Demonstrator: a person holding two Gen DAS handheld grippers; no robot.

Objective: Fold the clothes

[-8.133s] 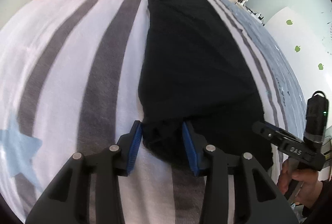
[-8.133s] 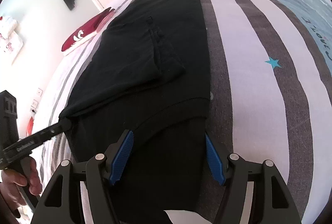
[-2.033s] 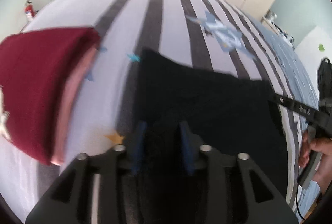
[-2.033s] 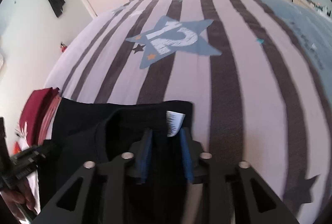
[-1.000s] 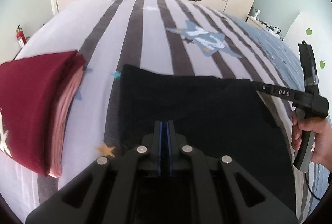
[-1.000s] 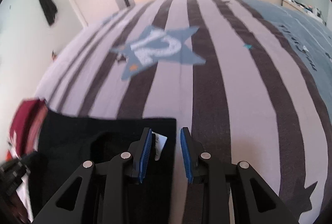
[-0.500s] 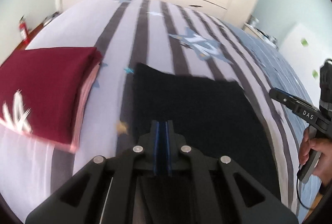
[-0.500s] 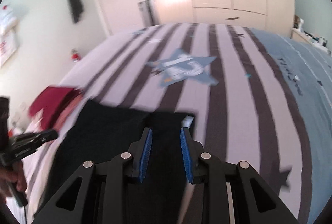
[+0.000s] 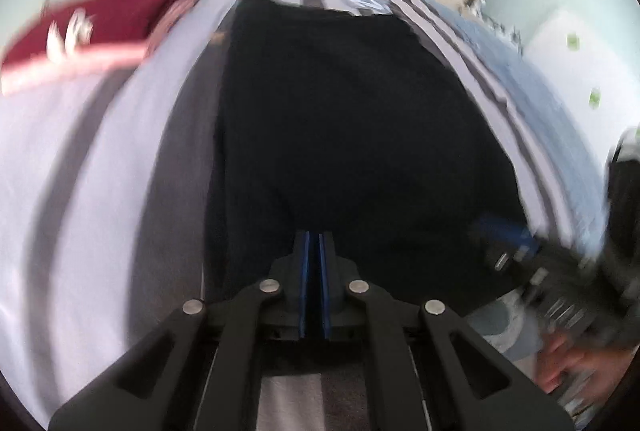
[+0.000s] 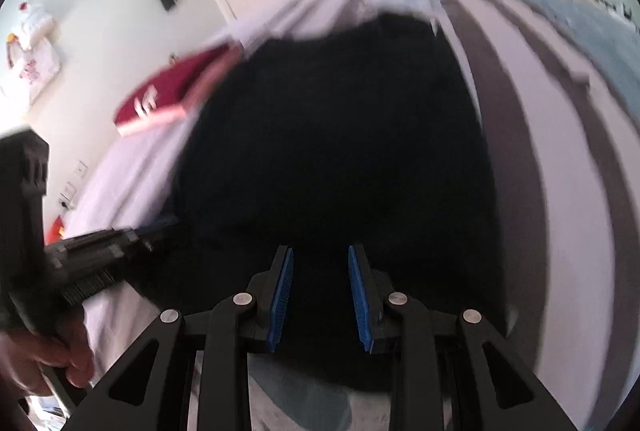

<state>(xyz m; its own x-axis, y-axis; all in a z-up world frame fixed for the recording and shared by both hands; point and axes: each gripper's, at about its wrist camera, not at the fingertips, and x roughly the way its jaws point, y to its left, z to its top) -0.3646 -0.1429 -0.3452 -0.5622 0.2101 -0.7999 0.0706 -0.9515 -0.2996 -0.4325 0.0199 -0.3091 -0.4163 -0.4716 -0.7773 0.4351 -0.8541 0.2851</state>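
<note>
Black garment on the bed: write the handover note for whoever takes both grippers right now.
Left gripper: shut, nothing visibly pinched, over the near edge of the black garment.
Right gripper: open, above the near end of the same garment.
Garment lies as a folded rectangle on the striped bedspread; the folded maroon stack sits to its left.
Done: at least one fold is in.
Left: probably another fold from the near edge, then stacking.

Black garment [image 9: 352,135] lies folded, flat on the striped bedspread [image 9: 100,159].
</note>
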